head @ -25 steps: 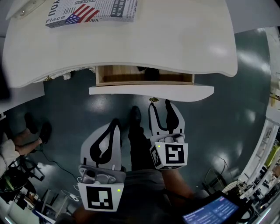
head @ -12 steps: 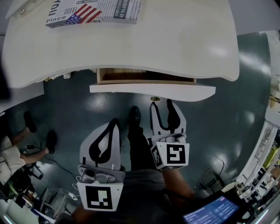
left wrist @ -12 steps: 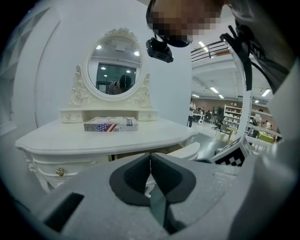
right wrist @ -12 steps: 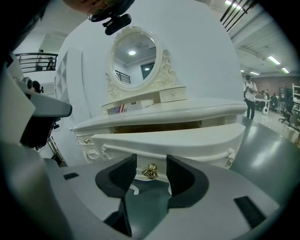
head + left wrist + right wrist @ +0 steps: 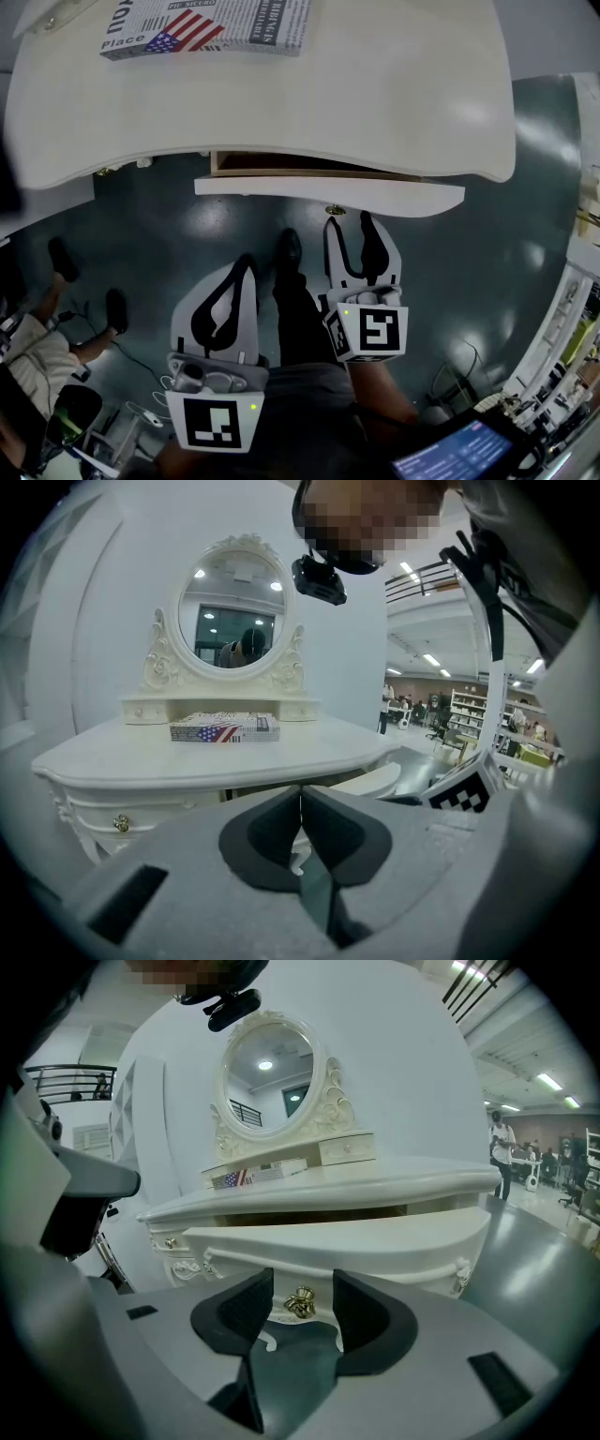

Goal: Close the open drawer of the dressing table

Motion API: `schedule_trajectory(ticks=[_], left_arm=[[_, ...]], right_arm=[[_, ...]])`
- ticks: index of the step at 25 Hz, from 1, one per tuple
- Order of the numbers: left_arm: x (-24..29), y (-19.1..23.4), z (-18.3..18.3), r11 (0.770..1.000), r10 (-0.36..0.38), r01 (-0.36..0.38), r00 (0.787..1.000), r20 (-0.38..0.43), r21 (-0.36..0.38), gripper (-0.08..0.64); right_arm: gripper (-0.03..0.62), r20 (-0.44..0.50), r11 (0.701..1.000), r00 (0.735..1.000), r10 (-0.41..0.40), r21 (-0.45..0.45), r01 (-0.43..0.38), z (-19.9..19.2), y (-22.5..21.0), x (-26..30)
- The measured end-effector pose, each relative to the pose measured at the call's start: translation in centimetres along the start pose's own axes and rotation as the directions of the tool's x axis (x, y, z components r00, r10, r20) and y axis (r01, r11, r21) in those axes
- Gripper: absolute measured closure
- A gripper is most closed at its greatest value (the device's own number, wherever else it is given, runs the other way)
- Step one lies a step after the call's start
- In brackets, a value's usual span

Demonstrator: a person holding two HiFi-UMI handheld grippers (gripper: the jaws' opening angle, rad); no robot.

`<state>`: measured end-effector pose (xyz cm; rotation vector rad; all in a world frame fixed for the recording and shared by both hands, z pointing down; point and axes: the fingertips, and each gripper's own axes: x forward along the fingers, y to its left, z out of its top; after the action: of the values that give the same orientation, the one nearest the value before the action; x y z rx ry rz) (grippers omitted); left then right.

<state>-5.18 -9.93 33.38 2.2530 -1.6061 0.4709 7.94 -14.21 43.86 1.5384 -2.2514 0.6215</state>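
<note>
- On the right claw [image 5: 302,1279]: jaws wide apart, gripping nothing, set either side of the gold knob [image 5: 300,1303] on the drawer [image 5: 375,1237] front.
- Unclear whether in contact with the knob or the front panel.
- On the left claw [image 5: 300,794]: jaws pressed together, empty, held nearer the person than the right one and well apart from the drawer.
- For the drawer: slightly out from under the white bench [image 5: 375,103] top, not fully in, with a narrow strip of wooden inside showing in the head view.
- On the bench top: a flag-printed box [image 5: 206,26] towards the back, below an oval mirror [image 5: 239,621].
- Underfoot: dark glossy floor [image 5: 506,244].
</note>
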Motion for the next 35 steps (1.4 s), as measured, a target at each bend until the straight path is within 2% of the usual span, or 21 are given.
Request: schedule_trajectory(ticks=[35], left_arm=[[0.9, 2.6, -0.1, 0.999, 0.038, -0.038, 0.999, -0.010, -0.027, 0.543]], right_arm=[[0.409, 0.012, 1.000, 1.000, -0.016, -0.026, 0.016, 2.0, -0.7, 3.3]])
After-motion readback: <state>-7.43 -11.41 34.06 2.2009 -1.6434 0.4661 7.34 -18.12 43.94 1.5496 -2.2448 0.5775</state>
